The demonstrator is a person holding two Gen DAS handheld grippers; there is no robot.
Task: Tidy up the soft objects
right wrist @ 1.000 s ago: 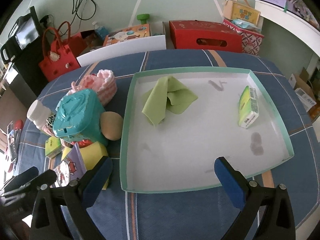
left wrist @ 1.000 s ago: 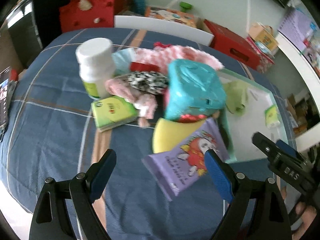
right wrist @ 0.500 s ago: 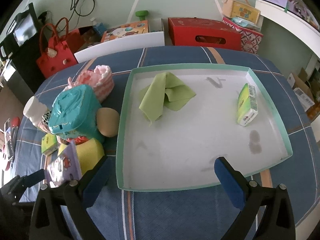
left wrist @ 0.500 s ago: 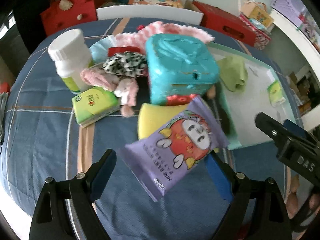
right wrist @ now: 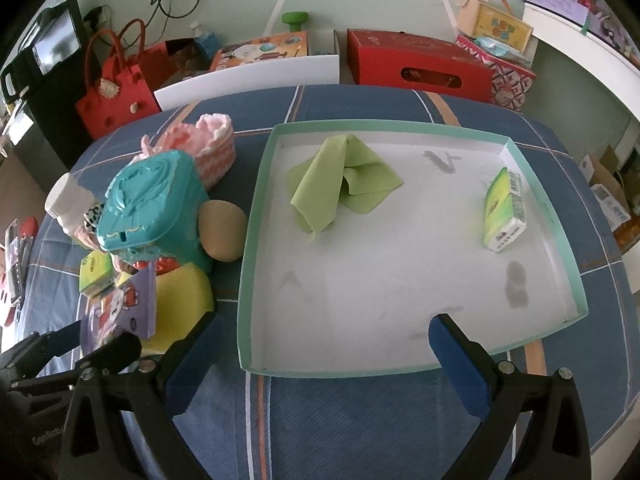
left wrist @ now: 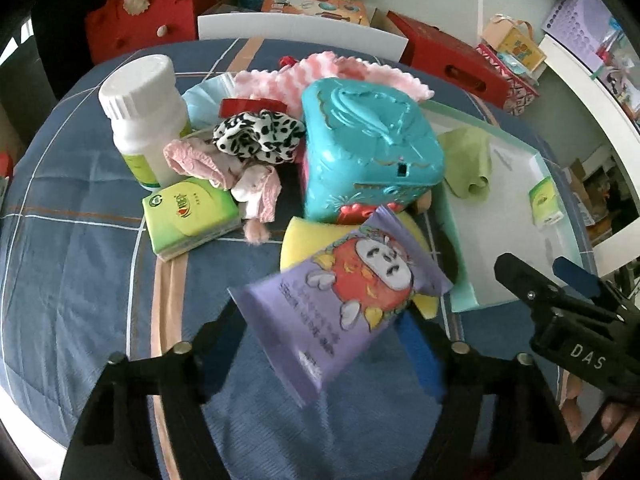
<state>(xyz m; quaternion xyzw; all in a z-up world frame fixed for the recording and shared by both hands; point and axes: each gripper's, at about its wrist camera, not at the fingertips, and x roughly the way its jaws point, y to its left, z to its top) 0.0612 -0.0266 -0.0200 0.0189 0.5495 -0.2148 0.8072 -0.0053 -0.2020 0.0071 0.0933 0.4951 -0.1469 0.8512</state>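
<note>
A purple wet-wipes pack (left wrist: pixel 352 292) leans on a yellow sponge (left wrist: pixel 316 240) on the blue bedcover, in front of a teal plastic box (left wrist: pixel 368 148). My left gripper (left wrist: pixel 320 332) straddles the pack's near end. Its jaws are closing and blurred, and I see no firm pinch. In the right wrist view the same pack (right wrist: pixel 120 308) sits at lower left. My right gripper (right wrist: pixel 324 324) hangs open over the near rim of the teal-edged white tray (right wrist: pixel 256 200), with nothing between its fingers. A folded green cloth (right wrist: pixel 344 176) and a green tissue pack (right wrist: pixel 506 208) lie in the tray.
Left of the box are a white bottle (left wrist: pixel 144 112), a second green tissue pack (left wrist: pixel 192 216), a spotted scrunchie (left wrist: pixel 260 136), pink fabric (left wrist: pixel 224 168) and a pink knit piece (left wrist: pixel 320 72). A beige ball (right wrist: pixel 222 230) rests against the tray. Red bags and boxes line the far side.
The purple pack now sits lower and nearer in the left wrist view, between the fingers, which have drawn closer together. The right gripper stays open over the tray's near rim.
</note>
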